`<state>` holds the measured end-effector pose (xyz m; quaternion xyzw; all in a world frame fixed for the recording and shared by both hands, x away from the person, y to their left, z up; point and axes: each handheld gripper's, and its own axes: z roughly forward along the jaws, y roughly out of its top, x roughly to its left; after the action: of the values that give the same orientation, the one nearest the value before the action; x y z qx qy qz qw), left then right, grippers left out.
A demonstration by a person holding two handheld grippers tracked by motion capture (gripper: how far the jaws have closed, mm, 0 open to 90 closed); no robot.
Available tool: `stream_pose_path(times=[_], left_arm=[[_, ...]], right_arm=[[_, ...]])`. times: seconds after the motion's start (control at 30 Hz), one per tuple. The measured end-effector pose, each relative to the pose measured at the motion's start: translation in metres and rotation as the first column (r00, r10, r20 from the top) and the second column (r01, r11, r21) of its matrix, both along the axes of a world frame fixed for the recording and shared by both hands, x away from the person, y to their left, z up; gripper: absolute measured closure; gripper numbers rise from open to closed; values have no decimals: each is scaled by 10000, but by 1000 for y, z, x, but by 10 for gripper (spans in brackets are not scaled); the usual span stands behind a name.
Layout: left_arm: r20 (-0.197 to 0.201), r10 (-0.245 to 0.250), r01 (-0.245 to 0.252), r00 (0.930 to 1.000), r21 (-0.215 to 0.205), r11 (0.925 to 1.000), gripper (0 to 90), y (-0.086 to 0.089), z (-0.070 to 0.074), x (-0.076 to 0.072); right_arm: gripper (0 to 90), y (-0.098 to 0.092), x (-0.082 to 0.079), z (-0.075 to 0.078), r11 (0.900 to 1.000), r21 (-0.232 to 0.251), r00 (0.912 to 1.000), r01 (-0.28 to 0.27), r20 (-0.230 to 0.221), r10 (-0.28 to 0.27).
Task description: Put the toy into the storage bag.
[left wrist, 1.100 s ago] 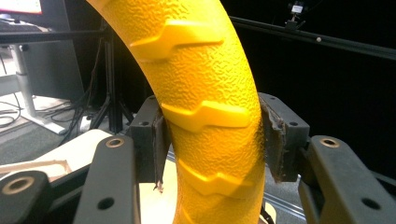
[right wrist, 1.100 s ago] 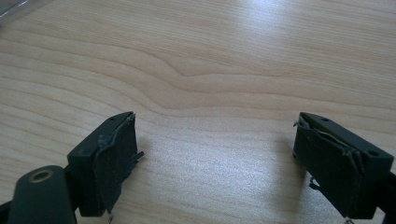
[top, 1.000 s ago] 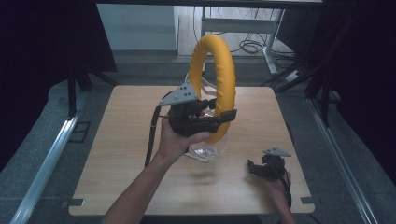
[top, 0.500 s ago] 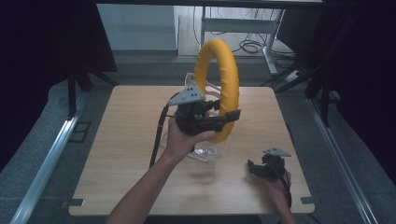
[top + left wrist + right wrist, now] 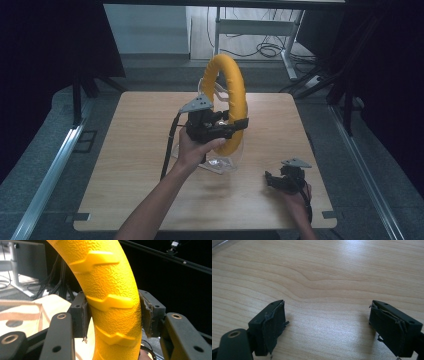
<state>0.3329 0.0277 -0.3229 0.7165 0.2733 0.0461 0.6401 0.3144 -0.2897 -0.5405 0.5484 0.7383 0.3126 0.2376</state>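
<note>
While the left gripper [image 5: 239, 125] is clamped on the yellow textured rubber ring [image 5: 231, 90], the ring stands upright above the middle of the wooden table [image 5: 130, 150], over a clear plastic wrapper [image 5: 220, 162]. It looks picked up, not yet put down. Near the table's front edge, the right gripper [image 5: 327, 322] rests wide open, holding nothing.

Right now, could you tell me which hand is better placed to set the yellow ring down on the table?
Left. The left gripper is shut on the yellow ring, upright over the table. The right gripper rests open near the table's right edge, nothing between its pads.
</note>
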Motion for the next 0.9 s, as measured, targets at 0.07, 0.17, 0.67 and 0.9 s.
stream_pose_path(times=[0.07,0.17,0.67,0.9], left_arm=[[-190,52,-53,9998,-12,10000,481,1,-6,4],[-464,130,-127,9988,60,9999,481,2,-15,11],[-1090,407,-374,9932,316,9988,481,4,-40,24],[-1285,441,-375,9907,539,9978,481,2,-52,25]], right_arm=[[137,0,0,0,10000,3,10000,-2,-2,2],[137,0,0,0,10000,21,10000,13,-19,-13],[137,0,0,0,10000,22,10000,0,-28,0],[137,0,0,0,10000,16,10000,-6,-24,6]])
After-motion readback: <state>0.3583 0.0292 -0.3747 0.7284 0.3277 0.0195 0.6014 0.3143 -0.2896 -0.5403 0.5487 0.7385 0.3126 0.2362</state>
